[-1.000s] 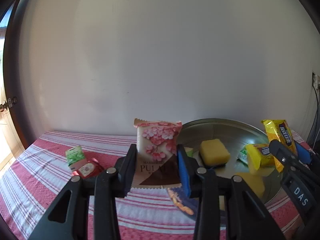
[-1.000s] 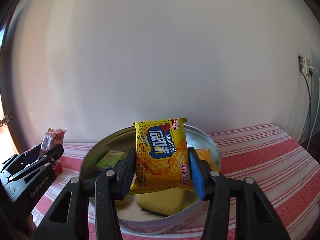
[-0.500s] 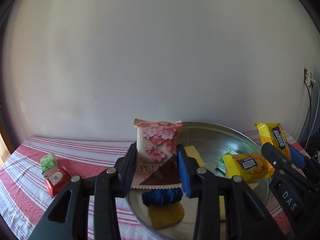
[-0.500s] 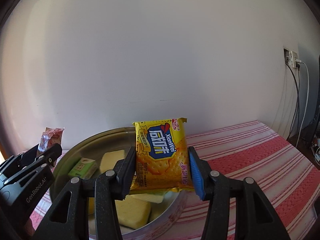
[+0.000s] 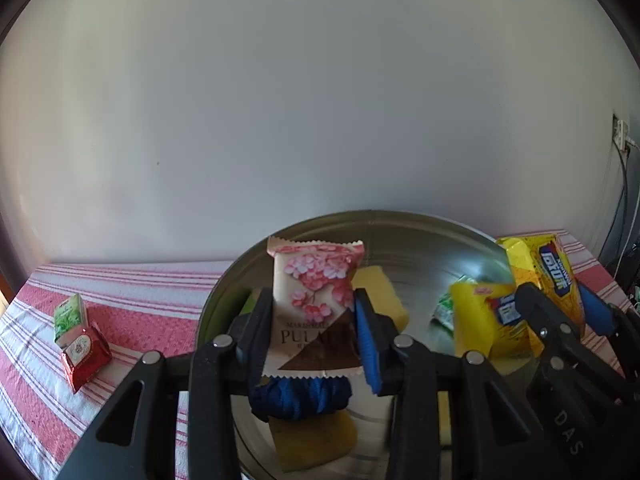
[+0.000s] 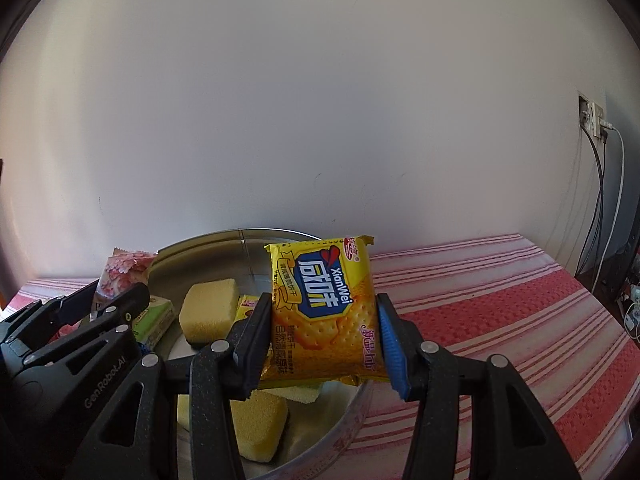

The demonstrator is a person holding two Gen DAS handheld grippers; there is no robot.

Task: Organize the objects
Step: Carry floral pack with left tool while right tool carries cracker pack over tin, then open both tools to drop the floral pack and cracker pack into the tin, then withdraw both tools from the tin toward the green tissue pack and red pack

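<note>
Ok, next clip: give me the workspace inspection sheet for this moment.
Surface: red-and-white striped cloth.
Job's things: metal tray holding yellow sponges and small packets; red packet and green packet on the cloth outside it.
Clutter: nothing seen.
Grippers: left claw shut on pink blossom packet; right claw shut on yellow cracker packet, both over the tray.
Cables: leads hang from wall socket.
Surroundings: plain wall.

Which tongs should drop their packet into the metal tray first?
Left, probably. The left tongs hold the pink blossom packet well over the metal tray, while the right tongs hold the yellow cracker packet nearer the tray's rim.
</note>
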